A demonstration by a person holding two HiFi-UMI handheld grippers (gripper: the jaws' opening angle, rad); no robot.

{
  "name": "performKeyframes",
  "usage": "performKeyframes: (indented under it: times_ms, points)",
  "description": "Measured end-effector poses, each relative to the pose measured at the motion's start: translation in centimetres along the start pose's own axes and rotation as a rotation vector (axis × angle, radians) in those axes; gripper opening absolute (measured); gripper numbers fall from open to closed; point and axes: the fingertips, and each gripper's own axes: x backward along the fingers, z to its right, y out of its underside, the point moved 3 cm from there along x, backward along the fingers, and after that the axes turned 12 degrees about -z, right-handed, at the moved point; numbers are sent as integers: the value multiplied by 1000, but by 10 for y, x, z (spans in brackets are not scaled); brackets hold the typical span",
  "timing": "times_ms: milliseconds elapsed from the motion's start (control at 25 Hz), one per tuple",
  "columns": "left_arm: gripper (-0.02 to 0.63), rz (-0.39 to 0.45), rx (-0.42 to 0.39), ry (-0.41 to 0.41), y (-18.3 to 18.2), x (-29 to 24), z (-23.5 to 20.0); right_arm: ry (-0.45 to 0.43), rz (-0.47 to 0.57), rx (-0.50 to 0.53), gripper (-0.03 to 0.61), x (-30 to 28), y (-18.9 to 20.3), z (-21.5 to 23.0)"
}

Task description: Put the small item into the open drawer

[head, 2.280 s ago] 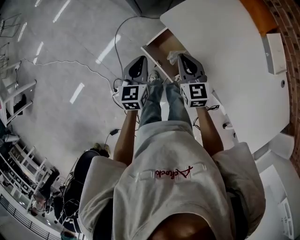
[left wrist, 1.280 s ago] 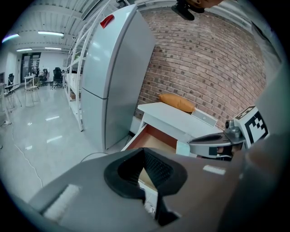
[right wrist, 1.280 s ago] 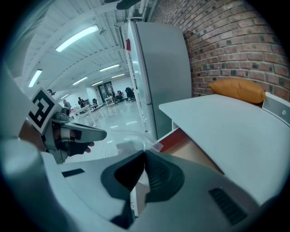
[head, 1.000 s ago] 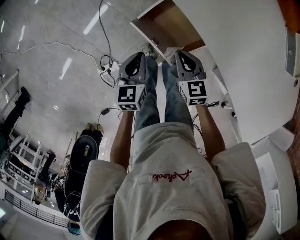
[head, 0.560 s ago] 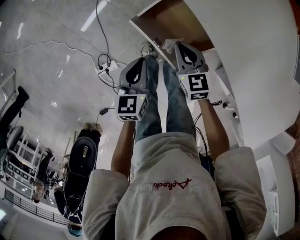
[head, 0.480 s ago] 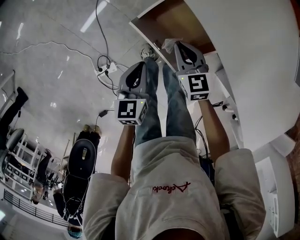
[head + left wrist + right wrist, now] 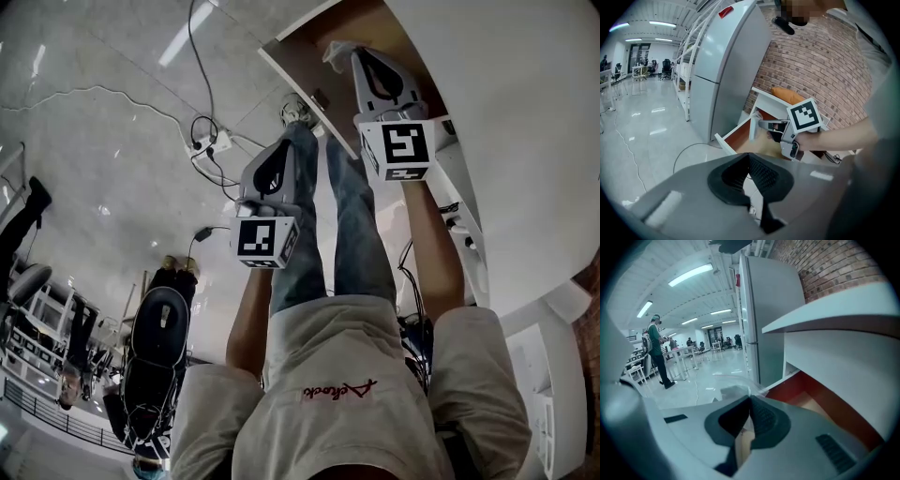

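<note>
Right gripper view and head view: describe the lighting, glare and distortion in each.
Right gripper view: fisheye bends the desktop edge, corners darken to a vignette, the ceiling strip lights burn bright, and the clear bag in the right gripper nearly vanishes against the background. Head view: strong barrel distortion, and light streaks glare off the glossy floor.

I wear a pale grey short-sleeved T-shirt (image 7: 337, 431) with red script across its chest. Beyond the T-shirt, blue jeans (image 7: 361, 234) lead to light shoes (image 7: 298, 111). Out past the T-shirt's sleeves, my left tool (image 7: 287, 142) and right tool (image 7: 354, 54) are grey wedge-shaped shells with black teardrop insets and ribbed black pads (image 7: 761, 174). Each carries a white cube (image 7: 264, 242) printed with black square markers.
</note>
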Motion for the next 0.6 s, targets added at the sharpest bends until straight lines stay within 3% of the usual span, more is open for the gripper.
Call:
performKeyframes:
  times_ms: [280, 600]
  points:
    - [8, -3, 15, -4, 7, -7, -4, 28, -25, -22, 12, -26, 10, 17]
    - [8, -21, 26, -1, 15, -13, -5, 49, -193, -90, 12, -75, 56, 31]
